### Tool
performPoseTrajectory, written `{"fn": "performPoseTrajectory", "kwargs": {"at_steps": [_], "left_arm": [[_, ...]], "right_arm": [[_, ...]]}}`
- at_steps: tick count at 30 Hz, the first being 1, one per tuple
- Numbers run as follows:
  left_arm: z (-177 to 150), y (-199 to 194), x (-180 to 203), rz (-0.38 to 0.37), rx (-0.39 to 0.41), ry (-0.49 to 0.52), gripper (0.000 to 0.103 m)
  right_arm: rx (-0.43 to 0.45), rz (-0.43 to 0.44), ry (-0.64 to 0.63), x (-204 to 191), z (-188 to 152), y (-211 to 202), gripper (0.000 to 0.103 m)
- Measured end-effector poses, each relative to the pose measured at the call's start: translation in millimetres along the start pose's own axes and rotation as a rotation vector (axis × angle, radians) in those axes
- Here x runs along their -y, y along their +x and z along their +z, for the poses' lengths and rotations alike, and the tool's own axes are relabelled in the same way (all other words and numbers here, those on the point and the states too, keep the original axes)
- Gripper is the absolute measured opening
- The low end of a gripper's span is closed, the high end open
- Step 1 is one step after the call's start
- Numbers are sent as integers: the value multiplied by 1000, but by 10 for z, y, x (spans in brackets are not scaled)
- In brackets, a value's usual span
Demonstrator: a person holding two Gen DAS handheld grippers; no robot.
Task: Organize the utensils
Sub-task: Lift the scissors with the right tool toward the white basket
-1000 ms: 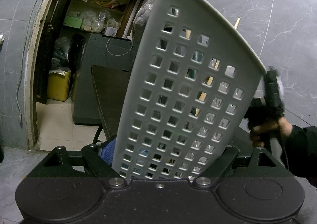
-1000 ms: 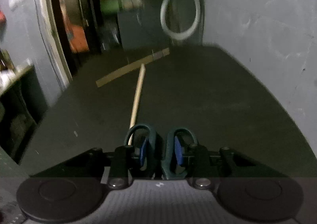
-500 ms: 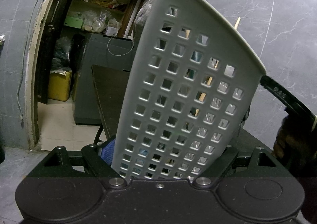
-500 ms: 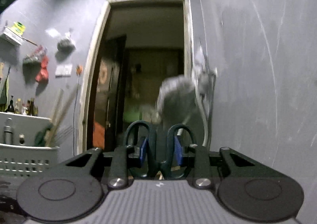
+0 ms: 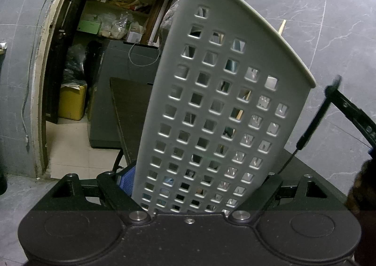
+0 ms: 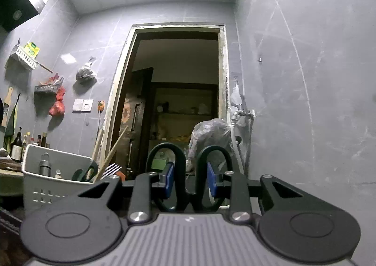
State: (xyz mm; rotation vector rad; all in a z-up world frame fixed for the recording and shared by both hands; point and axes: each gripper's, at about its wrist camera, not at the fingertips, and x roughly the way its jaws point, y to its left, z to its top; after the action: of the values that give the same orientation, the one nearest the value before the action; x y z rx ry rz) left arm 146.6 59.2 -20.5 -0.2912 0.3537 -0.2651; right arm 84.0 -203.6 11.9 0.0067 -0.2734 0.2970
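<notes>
A white perforated utensil basket (image 5: 218, 106) fills the left wrist view, tilted, and my left gripper (image 5: 188, 186) is shut on its lower part. The same basket (image 6: 58, 179) stands low at the left of the right wrist view. It holds a fork (image 6: 112, 168), wooden chopsticks (image 6: 112, 148), a green-handled tool (image 6: 84, 173) and a metal piece (image 6: 44, 167). My right gripper (image 6: 188, 179) is shut on the dark scissors (image 6: 188, 162), with its blue pads (image 6: 169, 179) pressed on the two handle loops. The blades are hidden. The person's hand (image 5: 362, 183) shows at the left wrist view's right edge.
A dark table (image 5: 131, 106) runs toward an open doorway (image 6: 178, 101) with a storeroom behind. A tap and a plastic bag (image 6: 211, 134) hang on the right wall. Bottles (image 6: 16, 146) and wall racks (image 6: 47, 88) are at the left. A yellow container (image 5: 71, 101) sits on the floor.
My right gripper has swung up from facing the dark tabletop to facing the doorway, scissors still in it, and the basket has come into its view. The left gripper and basket stayed put.
</notes>
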Motion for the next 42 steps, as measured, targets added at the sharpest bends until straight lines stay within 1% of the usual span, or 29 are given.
{"fn": "performPoseTrajectory", "kwargs": {"at_steps": [7, 10, 13, 20, 22, 25, 29, 33, 37, 42], "left_arm": [[2, -17, 16, 8, 0, 1, 87], [4, -18, 19, 9, 0, 1, 87], [3, -20, 25, 9, 0, 0, 87], [8, -29, 25, 5, 0, 0, 87], [11, -31, 27, 5, -1, -1, 87], [9, -30, 24, 5, 0, -1, 87], [7, -30, 22, 5, 0, -1, 87], [9, -30, 21, 5, -1, -1, 87], [12, -23, 13, -1, -1, -4, 87], [15, -4, -23, -10, -1, -6, 87]], "right_arm": [[-22, -33, 50, 82, 64, -203, 34], [-39, -41, 49, 111, 80, -272, 34], [-56, -25, 53, 156, 105, -257, 34], [-89, -5, 126, 254, 124, -143, 35], [-103, 3, 122, 257, 139, -122, 35], [-149, 22, 86, 247, 244, -14, 35], [-235, 80, 21, 244, 538, 251, 35], [-265, 137, -2, 209, 967, 407, 35], [-236, 194, -23, 97, 1468, 468, 35], [-130, 293, -57, -178, 2053, 597, 36]]}}
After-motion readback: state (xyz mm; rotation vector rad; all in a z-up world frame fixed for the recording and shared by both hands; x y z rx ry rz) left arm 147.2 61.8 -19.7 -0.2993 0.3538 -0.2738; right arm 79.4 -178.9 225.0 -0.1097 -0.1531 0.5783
